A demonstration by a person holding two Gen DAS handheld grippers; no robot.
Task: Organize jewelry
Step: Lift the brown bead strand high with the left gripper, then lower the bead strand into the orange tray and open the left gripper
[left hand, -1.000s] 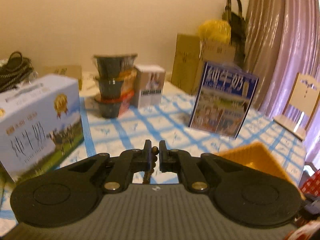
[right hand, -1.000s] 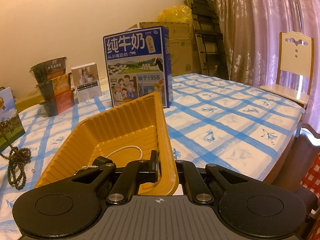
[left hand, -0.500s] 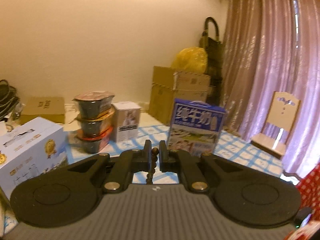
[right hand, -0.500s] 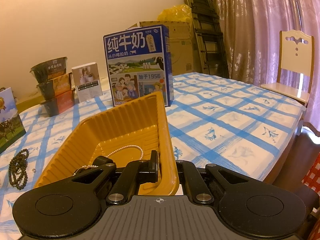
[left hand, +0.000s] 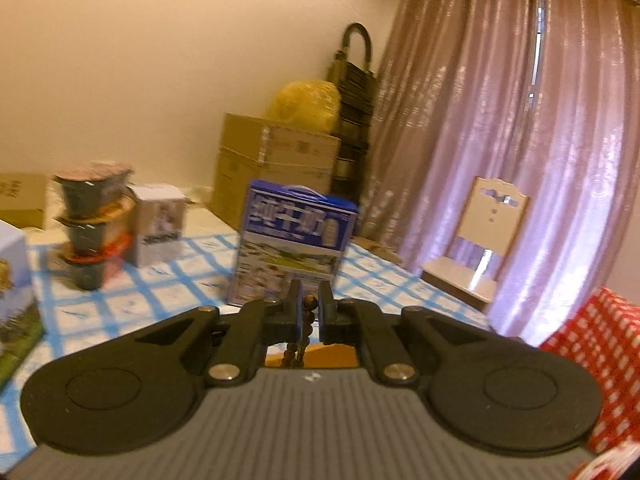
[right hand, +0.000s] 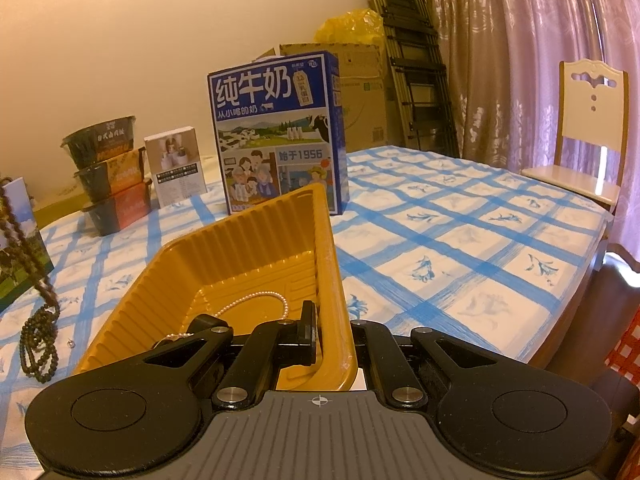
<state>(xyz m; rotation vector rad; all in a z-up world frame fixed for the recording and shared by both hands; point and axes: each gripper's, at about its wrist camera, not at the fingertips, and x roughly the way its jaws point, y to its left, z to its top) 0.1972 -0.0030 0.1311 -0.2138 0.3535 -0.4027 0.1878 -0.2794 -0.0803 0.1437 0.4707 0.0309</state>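
My left gripper (left hand: 309,307) is shut on a dark brown bead necklace (left hand: 305,328), held up above the table. The necklace also shows in the right wrist view (right hand: 37,320), hanging at the far left with its lower loops at the tablecloth. My right gripper (right hand: 329,322) is shut on the right wall of an orange plastic tray (right hand: 256,248). A pearl necklace (right hand: 256,299) lies inside the tray. A strip of the tray (left hand: 320,354) shows below my left fingers.
A blue milk carton (right hand: 278,136) stands behind the tray. Stacked noodle bowls (right hand: 108,172) and a small white box (right hand: 175,166) stand at the back left. Another milk box (right hand: 18,240) is at the left edge. A white chair (right hand: 588,128) is at the right.
My left gripper has lifted the bead necklace and swung right, toward the tray. The necklace now hangs stretched at the left of the right view. The right gripper and tray are still.
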